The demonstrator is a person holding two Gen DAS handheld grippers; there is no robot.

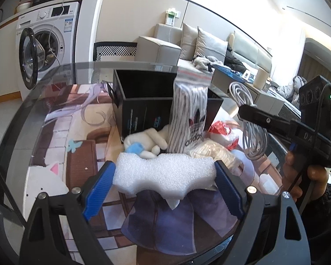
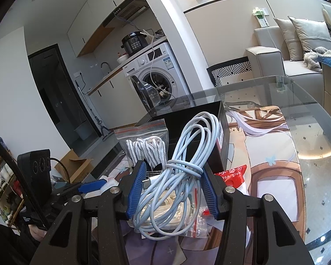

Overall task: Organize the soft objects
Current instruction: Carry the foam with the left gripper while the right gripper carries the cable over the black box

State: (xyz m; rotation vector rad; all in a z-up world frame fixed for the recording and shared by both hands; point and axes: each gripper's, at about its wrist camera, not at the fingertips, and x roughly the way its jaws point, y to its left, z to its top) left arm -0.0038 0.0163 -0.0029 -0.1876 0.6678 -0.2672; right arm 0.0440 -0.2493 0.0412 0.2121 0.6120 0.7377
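A white foam block (image 1: 163, 174) sits between the blue pads of my left gripper (image 1: 164, 165), and both pads press on its ends just above the table. Behind it lie a white plush toy with a blue patch (image 1: 143, 143), a zip bag of striped Adidas socks (image 1: 189, 114) that leans on an open black box (image 1: 143, 110), a bag of cream rope (image 1: 207, 152) and a red-and-white packet (image 1: 222, 132). My right gripper (image 2: 173, 169) is shut on a coiled pale cable (image 2: 187, 137), held up in front of the black box (image 2: 187, 114).
The things lie on a round glass table (image 2: 309, 119) over a printed mat (image 1: 81, 114). A hand (image 1: 298, 176) holds the right gripper at the right edge. Beyond the table stand a washing machine (image 1: 46, 42) with its door open and a beige sofa (image 1: 187, 44).
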